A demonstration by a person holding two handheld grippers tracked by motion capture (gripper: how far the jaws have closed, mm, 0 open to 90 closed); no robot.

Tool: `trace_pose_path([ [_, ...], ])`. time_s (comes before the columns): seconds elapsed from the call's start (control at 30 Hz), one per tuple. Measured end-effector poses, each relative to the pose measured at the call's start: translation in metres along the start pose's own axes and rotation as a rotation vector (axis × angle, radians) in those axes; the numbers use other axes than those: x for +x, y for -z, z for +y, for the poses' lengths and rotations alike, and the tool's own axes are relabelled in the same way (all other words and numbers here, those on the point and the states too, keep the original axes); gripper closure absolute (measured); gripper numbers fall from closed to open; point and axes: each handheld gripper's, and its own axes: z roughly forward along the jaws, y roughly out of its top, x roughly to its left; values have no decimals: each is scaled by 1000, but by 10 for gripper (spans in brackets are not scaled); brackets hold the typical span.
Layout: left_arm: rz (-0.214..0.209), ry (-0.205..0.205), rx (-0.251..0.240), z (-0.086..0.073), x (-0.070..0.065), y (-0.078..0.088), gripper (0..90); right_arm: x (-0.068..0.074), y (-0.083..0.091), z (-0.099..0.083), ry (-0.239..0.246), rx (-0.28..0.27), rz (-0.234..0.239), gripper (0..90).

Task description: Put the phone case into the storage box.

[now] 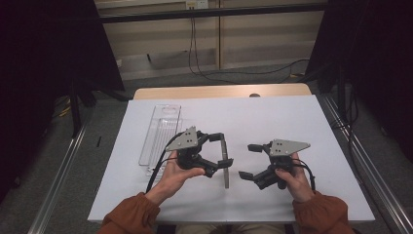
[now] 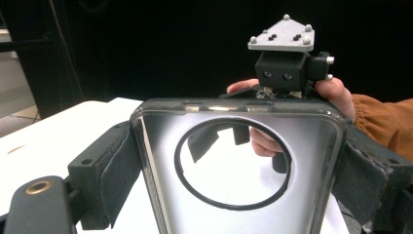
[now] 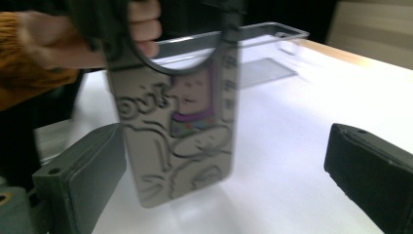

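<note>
Phone case (image 1: 226, 163) clamped edge-to-edge in left gripper (image 1: 220, 150), jaws closed on its two long sides, held upright above white table (image 1: 272, 122), lower end near or on the sheet, can't tell which. Right gripper (image 1: 249, 161) just beside it, jaws spread wide, holding nothing, facing the case's printed back. Clear plastic tray (image 1: 160, 131) lying flat on table further left, well apart from the case.

Step judged: handover or regrip of the case from left to right. Advice: kept left grip firm until right jaws closed; brought right jaws in squarely across the two long edges, below the left jaws' hold, not over the ring (image 2: 233, 163); avoided squeezing on the flat faces, soft shell likely to flex and slip; kept case steady, since right gripper view blurred.

Orientation: long axis roughly vertical, slightly tilted. Seen edge-on from high view, thin dark strip. Inner hollow side faced left gripper's camera; cartoon-print back (image 3: 180, 131) faced right gripper. Ring end up, near left jaws; plain end down toward table.
</note>
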Motion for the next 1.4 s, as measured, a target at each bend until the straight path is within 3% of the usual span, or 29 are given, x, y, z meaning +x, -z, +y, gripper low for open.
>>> trace_pose_path([
  [0.03,41,2,1,1,-2,1,125,1,1,0,-13,6,-28,18],
  [0.07,19,-1,-3,1,0,2,125,0,2,-1,-16,11,-56,25],
  [0.13,35,-3,0,1,0,3,125,0,6,-4,-14,-2,-107,33],
  [0.17,24,4,-4,1,0,3,125,-1,7,-6,-19,-3,-118,27],
  [0.3,50,3,-12,2,1,5,125,-1,15,-8,-36,-13,-168,26],
  [0.33,45,1,5,3,2,7,125,-1,16,-9,-38,-19,-179,25],
  [0.37,77,9,-4,3,1,8,125,-1,19,-9,-36,-22,-194,25],
  [0.57,102,21,-10,4,6,15,125,0,30,-16,-58,-47,-263,21],
  [0.6,127,20,-11,4,6,16,125,0,32,-17,-57,-48,-271,21],
  [0.67,118,27,-11,5,7,17,125,1,34,-19,-68,-48,-284,21],
  [0.7,141,35,-25,5,6,17,125,1,36,-20,-72,-47,-291,21],
  [0.8,169,38,-5,7,6,19,125,1,40,-23,-74,-55,-349,21],
  [0.83,167,39,-28,7,6,18,126,0,42,-23,-72,-54,-354,21],
  [0.97,176,40,-24,8,6,21,125,1,48,-26,-83,-63,-380,21],
  [1.0,201,34,-9,9,6,22,125,1,50,-27,-83,-65,-384,22],
  [1.07,188,45,-23,9,8,24,125,1,53,-29,-87,-69,-395,22],
  [1.2,221,58,-15,11,7,27,125,1,58,-31,-90,-74,-417,22],
  [1.4,251,47,-10,16,7,32,125,2,64,-35,-93,-74,-442,20],
])
